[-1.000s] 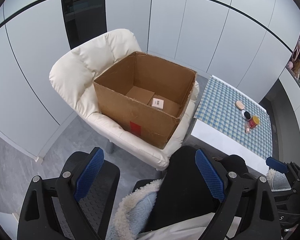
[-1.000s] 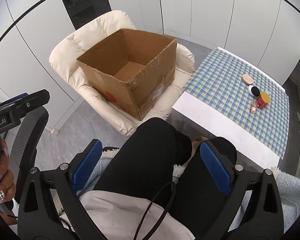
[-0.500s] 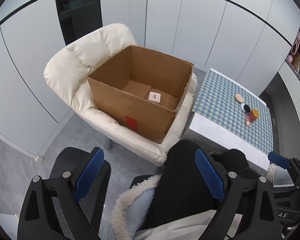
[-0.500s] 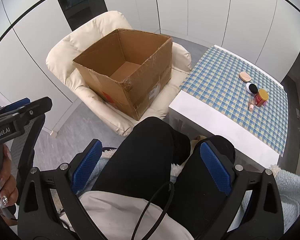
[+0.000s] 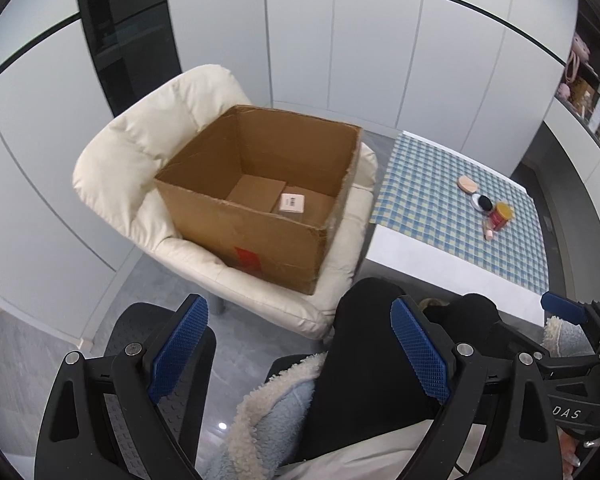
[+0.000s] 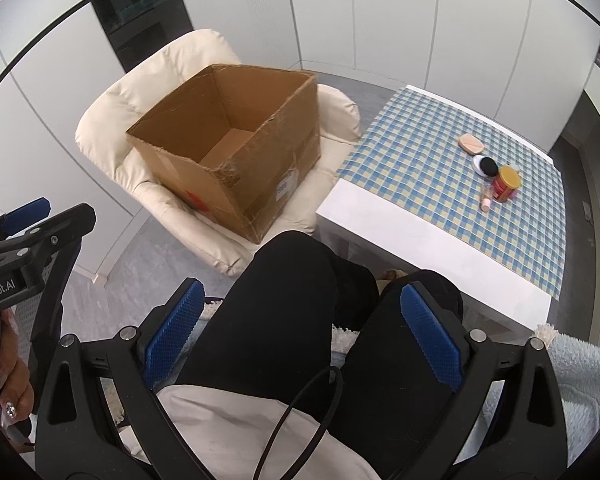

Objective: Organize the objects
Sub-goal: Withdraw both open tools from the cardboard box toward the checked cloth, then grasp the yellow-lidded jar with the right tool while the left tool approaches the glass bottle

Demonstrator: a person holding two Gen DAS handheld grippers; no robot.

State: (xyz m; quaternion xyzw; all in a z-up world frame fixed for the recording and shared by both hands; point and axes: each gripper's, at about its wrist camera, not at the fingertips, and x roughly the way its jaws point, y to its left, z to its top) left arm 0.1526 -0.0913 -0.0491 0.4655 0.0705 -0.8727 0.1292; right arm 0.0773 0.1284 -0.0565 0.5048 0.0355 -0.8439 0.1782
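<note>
An open cardboard box (image 5: 256, 196) (image 6: 236, 148) rests on a cream armchair (image 5: 128, 168); a small labelled packet (image 5: 292, 203) lies inside it. On the checked table (image 5: 432, 208) (image 6: 420, 184) sit a peach sponge (image 6: 471, 144), a black-lidded compact (image 6: 487, 165), a red jar with a gold lid (image 6: 507, 184) and a small pink tube (image 6: 486, 200). My left gripper (image 5: 298, 348) is open with nothing between its fingers, held over the person's lap. My right gripper (image 6: 300, 344) is open too, above the black-trousered knees.
The person's knees (image 6: 300, 280) and a fluffy blue sleeve (image 6: 580, 368) fill the near foreground. White cabinet walls stand behind the chair. A dark glass panel (image 5: 128, 28) is at the back left. Shelves with small items (image 5: 592, 96) line the far right.
The left wrist view has shifted: the box and armchair now sit more to the right and lower in it. The right wrist view barely changed. Both grippers stayed open.
</note>
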